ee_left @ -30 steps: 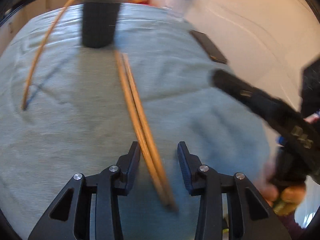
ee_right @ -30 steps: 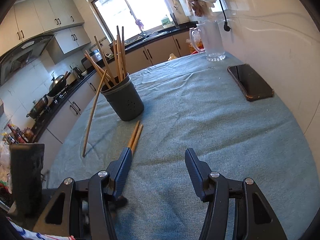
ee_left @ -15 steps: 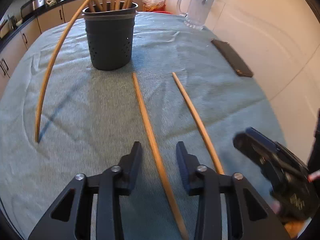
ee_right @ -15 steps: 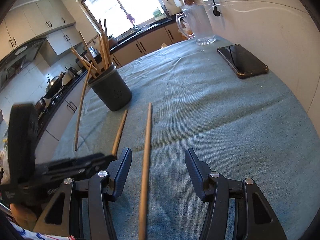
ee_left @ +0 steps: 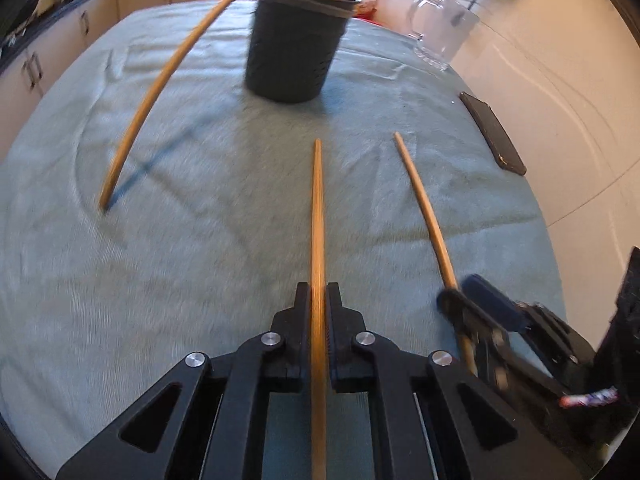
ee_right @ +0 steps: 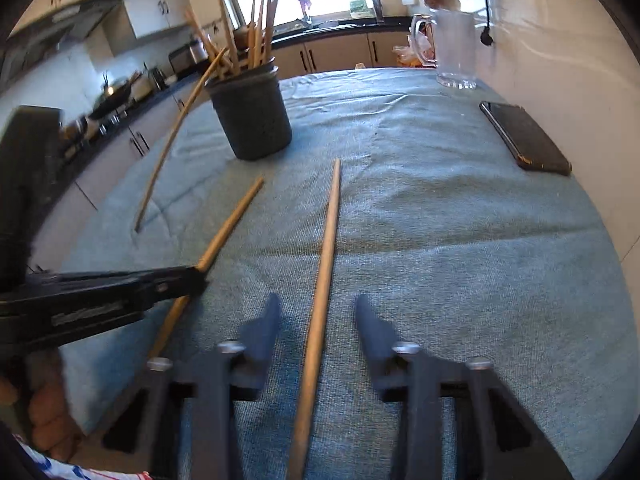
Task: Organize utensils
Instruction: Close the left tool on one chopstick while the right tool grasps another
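Left claw [ee_left: 318, 296]: clenched on a chopstick [ee_left: 318, 216], which runs forward between the two fingers toward the holder [ee_left: 294, 50].
Right claw [ee_right: 316, 316]: released, fingers spread either side of a second chopstick [ee_right: 328, 236] that lies on the cloth [ee_right: 440, 240]; not gripping it.
Holder: dark cup standing toward the far edge of the table, already bristling with chopsticks.
Third chopstick [ee_left: 156, 92]: leans out of the holder, its tip resting on the cloth toward the left edge.
Other things: a phone [ee_right: 524, 140] near the right edge, a glass jug [ee_right: 454, 52] at the far right corner.
Risk, left: the stick is pinched near one end, so the long free end may swing or slip in the claw when raised, and its tip could snag on the cloth.
Risk, right: the stick lies flat on soft cloth, so closing fingers may roll it aside or pinch fabric with it.
Risk, holder: it is crowded, and a careless insertion could knock the leaning stick out or tip the cup.
Risk, claws: they work just beside each other and could collide.
Hard to tell: both views are motion-blurred, the right claw especially; whether the held stick has left the cloth cannot be told; both sticks' near ends are cut off by the frame.
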